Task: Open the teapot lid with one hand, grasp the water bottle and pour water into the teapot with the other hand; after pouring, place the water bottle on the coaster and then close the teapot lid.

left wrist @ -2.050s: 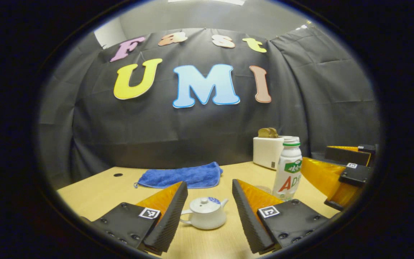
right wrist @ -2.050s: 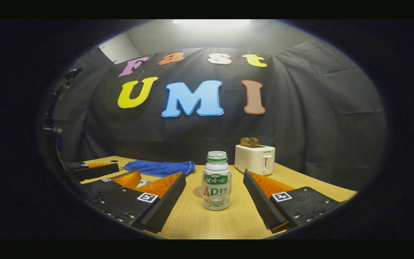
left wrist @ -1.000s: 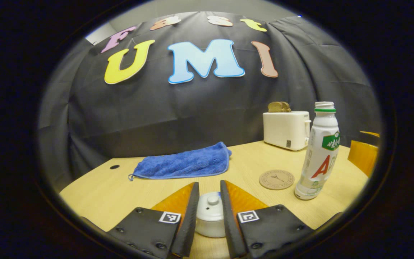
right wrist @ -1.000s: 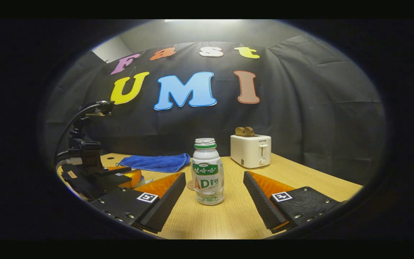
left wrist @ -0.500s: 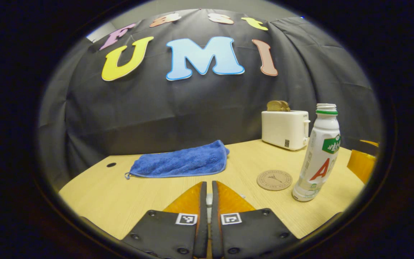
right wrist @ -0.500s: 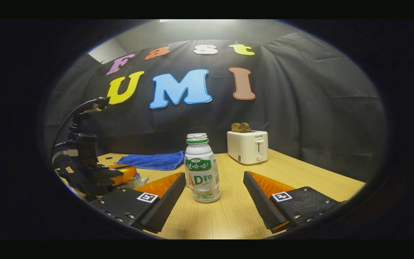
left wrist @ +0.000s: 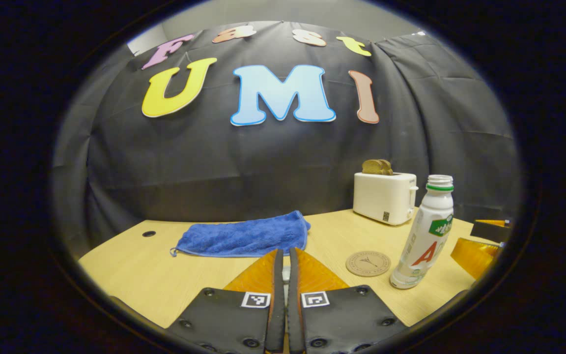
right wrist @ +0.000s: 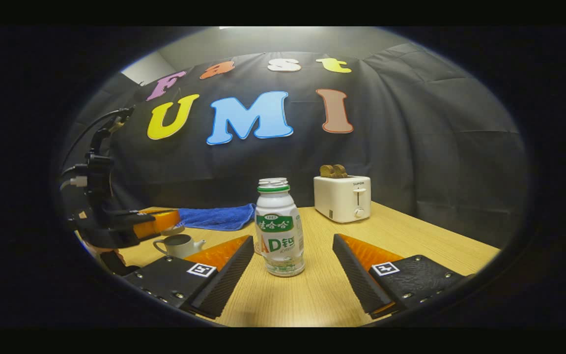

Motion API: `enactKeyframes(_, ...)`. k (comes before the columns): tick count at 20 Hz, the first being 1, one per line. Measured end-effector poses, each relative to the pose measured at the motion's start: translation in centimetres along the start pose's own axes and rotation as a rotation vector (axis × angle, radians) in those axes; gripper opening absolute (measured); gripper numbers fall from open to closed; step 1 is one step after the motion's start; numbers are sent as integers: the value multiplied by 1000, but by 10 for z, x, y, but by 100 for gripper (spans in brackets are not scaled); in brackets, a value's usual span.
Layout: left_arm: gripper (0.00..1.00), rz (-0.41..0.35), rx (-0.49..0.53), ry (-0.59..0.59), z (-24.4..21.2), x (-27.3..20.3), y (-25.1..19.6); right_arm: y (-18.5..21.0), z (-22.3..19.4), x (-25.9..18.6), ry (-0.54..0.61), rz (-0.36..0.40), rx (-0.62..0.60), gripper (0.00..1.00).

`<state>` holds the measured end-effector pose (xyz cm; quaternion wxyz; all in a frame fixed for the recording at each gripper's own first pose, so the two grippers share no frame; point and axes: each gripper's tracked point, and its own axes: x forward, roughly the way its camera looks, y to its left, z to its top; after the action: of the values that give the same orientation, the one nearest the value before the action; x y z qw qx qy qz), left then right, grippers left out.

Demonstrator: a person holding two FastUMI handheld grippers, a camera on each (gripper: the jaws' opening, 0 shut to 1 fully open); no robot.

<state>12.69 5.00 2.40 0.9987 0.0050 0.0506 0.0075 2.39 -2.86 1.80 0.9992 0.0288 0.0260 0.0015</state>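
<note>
The water bottle (right wrist: 279, 227) stands upright, uncapped, straight ahead of the right hand-held gripper (right wrist: 293, 263), between its spread fingers but touching neither; this gripper is the nearer one, so a short push forward and a squeeze across the bottle's upright axis should catch it. The left hand-held gripper (left wrist: 283, 275), held above the open teapot (right wrist: 179, 245) off to the left, is pressed together, probably on the lid, though the lid itself is hidden. The coaster (left wrist: 368, 263) lies just beside the bottle on the table (left wrist: 130, 273). The toaster (right wrist: 342, 198) and blue towel (left wrist: 243, 237) sit farther back, out of the way.
</note>
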Motion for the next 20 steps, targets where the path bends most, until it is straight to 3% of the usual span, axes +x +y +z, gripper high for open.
enactKeyframes(2,12,27,13,-18,10,6,20,2,1,2,-2,5,-7,99)
enactKeyframes(6,5,72,37,-33,14,14,61,9,2,12,5,16,-26,99)
enactKeyframes(7,12,83,43,-31,13,15,70,10,0,15,9,17,-32,99)
enactKeyframes(8,12,93,48,-28,10,16,80,11,0,19,10,18,-39,99)
enactKeyframes(20,8,150,-65,18,-20,6,144,18,-26,68,101,11,-75,97)
